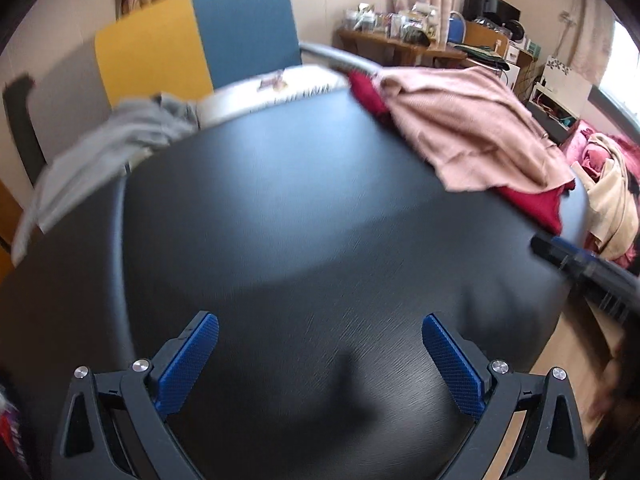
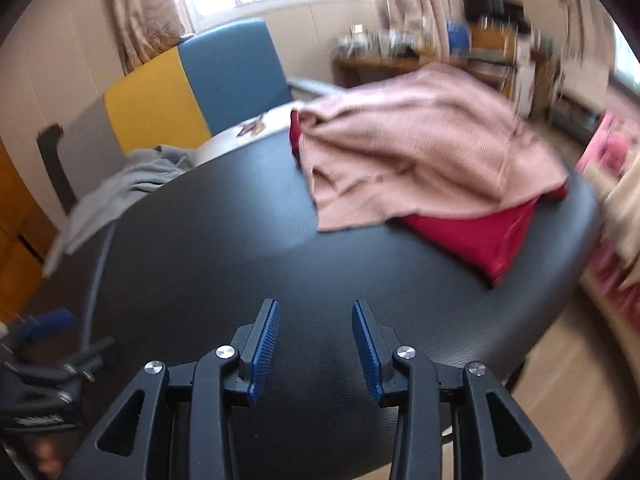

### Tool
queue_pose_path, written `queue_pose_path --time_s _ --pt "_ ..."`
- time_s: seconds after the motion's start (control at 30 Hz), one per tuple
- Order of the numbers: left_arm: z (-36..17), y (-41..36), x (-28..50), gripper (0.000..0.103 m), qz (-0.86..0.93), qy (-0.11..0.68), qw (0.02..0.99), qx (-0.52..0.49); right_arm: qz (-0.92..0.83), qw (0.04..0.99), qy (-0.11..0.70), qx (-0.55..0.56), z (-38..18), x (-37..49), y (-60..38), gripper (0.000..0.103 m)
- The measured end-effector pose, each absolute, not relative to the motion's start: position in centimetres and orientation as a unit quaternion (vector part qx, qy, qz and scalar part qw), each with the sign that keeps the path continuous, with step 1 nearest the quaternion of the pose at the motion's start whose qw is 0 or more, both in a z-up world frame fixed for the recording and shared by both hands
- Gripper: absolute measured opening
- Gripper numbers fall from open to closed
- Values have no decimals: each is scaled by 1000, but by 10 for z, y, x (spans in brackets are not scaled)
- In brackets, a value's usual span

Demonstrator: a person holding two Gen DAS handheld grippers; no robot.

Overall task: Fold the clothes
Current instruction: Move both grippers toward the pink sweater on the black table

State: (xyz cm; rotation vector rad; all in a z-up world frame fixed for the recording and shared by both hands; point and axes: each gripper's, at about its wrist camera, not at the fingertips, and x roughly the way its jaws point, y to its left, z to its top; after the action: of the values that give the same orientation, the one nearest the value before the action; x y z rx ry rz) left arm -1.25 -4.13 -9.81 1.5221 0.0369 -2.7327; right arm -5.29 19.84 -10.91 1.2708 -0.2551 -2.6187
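Table: black, round-cornered, most of its top bare. No garment lies spread flat in the middle, so no fold is in progress at this moment.

Pink top: largest garment, rumpled, at the far right corner of the table, draped over a red garment. The red one shows at the right edge, nearly reaching it, and again at the pink top's far-left end. Both look unfolded.

Grey garment: crumpled at the far left corner, part of it hanging off the left edge. Also unfolded.

White printed piece: beyond the far edge, in front of the blue and yellow chair; whether it is folded I cannot tell.

Judgement: 3 garments at least left to fold; none visibly finished on the table.

Left gripper: over the near edge, jaws spread fully wide, nothing between them.

Right gripper: near the near edge, jaws partly open, nothing between them, bare table below.

Open room: whole centre and near half of the table free for spreading a garment. The tight spots are the right edge by the red garment and the left edge by the grey overhang.
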Motion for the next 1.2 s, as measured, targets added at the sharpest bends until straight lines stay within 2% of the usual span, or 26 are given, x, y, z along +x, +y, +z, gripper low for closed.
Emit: queue_pose_path --time_s 0.07,0.23,0.4,0.53,0.67,0.87,0.93,1.2 --pt "-116 -52 -11 103 -863 20 14 505 -883 125 -134 433 -115 -70 215 34" --pt "-150 -73 -8 103 -853 26 27 521 -896 112 -153 402 -107 -126 241 34" --pt "-156 -78 -3 103 -865 29 18 500 -909 32 -99 404 -100 -208 267 34" --pt "-159 -82 -3 103 -875 37 22 483 -896 -50 -209 389 -107 -252 336 35" --pt "-162 -84 -5 103 -882 44 40 468 -885 -77 -244 389 -117 -282 374 37" --pt "-163 -84 -5 103 -883 49 49 464 -826 -56 -445 341 -151 -298 437 41" --pt "-164 -83 -7 103 -883 49 52 464 -808 -31 -489 328 -157 -303 442 42" --pt "-165 -82 -11 103 -883 50 67 462 -787 32 -528 318 -152 -345 422 42"
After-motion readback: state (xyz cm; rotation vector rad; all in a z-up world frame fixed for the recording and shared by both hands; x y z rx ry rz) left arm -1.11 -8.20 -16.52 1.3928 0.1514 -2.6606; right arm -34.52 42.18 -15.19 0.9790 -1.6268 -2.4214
